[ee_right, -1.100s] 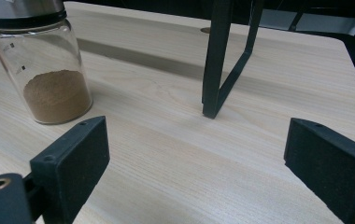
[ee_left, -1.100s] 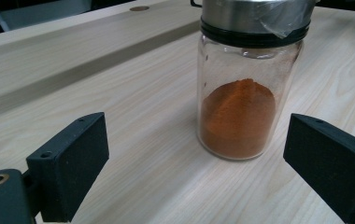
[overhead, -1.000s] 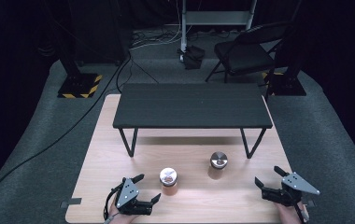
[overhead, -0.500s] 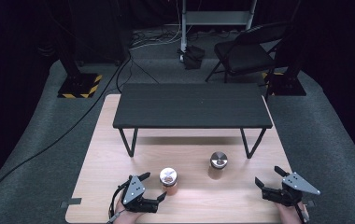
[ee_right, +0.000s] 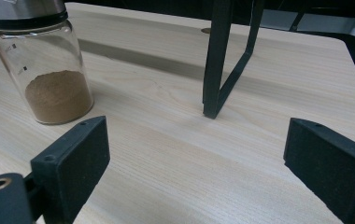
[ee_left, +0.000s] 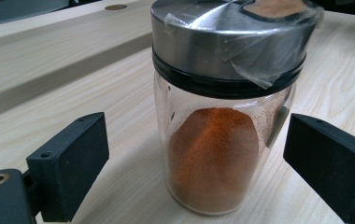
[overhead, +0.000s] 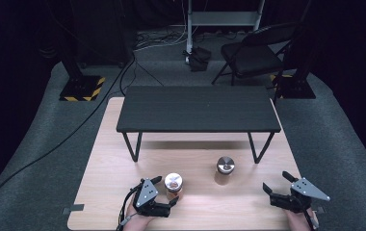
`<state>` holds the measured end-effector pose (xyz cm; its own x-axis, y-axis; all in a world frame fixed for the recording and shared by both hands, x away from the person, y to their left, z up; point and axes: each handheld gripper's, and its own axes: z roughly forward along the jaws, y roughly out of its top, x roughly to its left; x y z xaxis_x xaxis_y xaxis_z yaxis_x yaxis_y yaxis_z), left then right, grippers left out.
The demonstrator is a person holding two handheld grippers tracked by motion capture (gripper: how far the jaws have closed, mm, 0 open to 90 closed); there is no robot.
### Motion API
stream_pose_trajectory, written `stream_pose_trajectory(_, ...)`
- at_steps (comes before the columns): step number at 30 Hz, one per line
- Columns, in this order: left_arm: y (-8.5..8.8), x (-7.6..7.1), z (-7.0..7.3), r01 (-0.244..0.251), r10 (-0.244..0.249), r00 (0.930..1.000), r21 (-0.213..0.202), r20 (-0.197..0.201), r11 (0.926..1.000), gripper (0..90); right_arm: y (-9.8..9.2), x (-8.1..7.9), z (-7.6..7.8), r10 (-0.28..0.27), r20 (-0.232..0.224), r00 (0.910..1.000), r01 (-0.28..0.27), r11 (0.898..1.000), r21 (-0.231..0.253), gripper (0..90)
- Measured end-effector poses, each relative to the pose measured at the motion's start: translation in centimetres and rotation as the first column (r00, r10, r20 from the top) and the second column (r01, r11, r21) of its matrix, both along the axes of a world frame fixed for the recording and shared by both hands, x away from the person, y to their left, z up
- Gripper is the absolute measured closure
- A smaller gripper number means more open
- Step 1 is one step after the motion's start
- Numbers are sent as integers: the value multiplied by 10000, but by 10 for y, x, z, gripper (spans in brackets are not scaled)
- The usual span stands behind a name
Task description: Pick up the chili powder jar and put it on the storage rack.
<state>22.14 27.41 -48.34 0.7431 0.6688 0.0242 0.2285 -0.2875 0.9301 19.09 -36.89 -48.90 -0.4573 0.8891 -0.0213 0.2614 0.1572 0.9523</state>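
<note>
With my left gripper (ee_left: 194,158) spread wide around the orange spice jar (ee_left: 222,116) on the table (overhead: 123,159), closing off-centre could tip it. Right gripper (ee_right: 199,163) gapes too, holding nothing, the brown jar (ee_right: 40,65) nearby.

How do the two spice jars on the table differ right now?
The orange-powder jar holds reddish-orange powder piled high; the brown-powder jar holds a lower layer of tan-brown powder. The orange-powder jar stands between the open left gripper; the brown-powder jar stands apart from the right gripper. Both are upright glass with metal lids.
</note>
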Motion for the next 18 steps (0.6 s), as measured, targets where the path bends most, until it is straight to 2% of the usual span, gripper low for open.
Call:
stream_pose_trajectory(6,-4,2,0,-24,24,10000,-9,-22,10000,70,0,0,0,21,11,10000,-21,10000,-4,62)
stream_pose_trajectory(13,-12,5,1,-45,44,10000,119,38,9999,131,0,0,0,26,0,10000,-26,10000,8,62)
stream_pose_trajectory(16,-14,9,2,137,-137,9999,174,-2,9998,176,0,0,0,31,8,10000,-31,10000,2,63)
stream_pose_trajectory(18,-14,11,2,385,-385,9993,183,36,9991,249,0,0,0,37,7,10000,-37,10000,13,63)
